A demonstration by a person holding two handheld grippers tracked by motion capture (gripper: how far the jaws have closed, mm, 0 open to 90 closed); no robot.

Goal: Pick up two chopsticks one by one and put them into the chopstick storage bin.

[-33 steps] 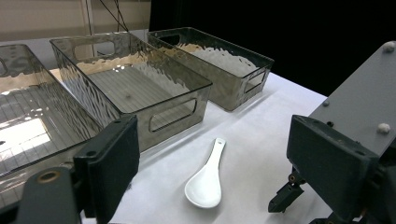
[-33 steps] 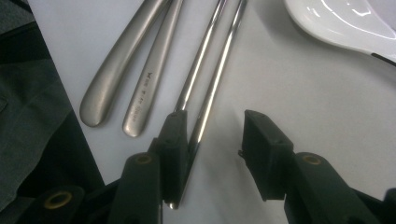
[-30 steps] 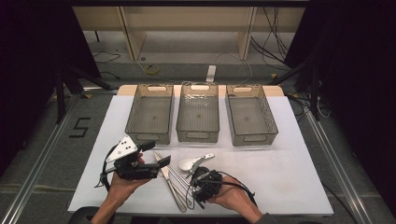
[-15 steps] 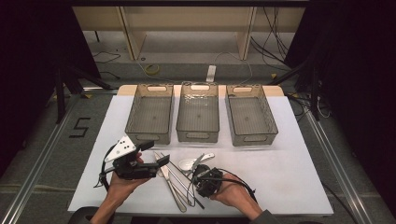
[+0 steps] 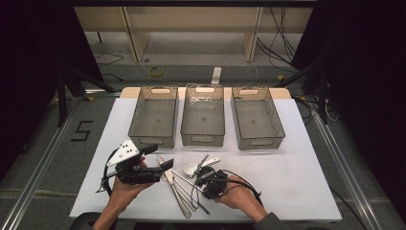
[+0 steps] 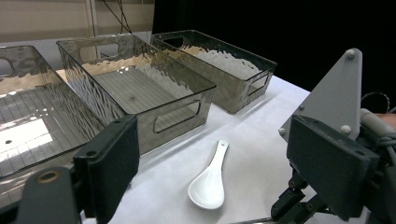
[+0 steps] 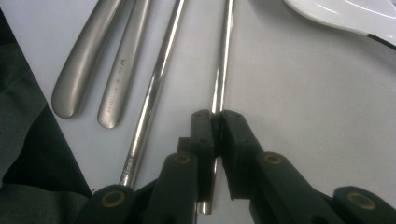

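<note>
My right gripper (image 7: 215, 122) is low over a pile of cutlery on the white table. Its jaws have just been closing and now pinch a thin metal chopstick (image 7: 221, 70). A second chopstick (image 7: 156, 88) lies just left of it, beside two metal handles (image 7: 88, 56). In the high view the right gripper (image 5: 203, 181) sits at the front centre over the cutlery (image 5: 179, 191). My left gripper (image 5: 158, 157) is held above the table to the left, open and empty. From the left gripper (image 6: 219, 158) I see a white ceramic spoon (image 6: 208, 186) lying ahead.
Three clear grey bins stand in a row behind the cutlery: left (image 5: 152, 140), middle (image 5: 203, 140) and right (image 5: 261, 142). The white spoon (image 5: 191, 167) lies between the bins and the right gripper. White tabletop (image 5: 297, 187) extends to the right.
The right gripper has shifted only slightly over the cutlery. The left hand and its gripper have stayed where they were.
</note>
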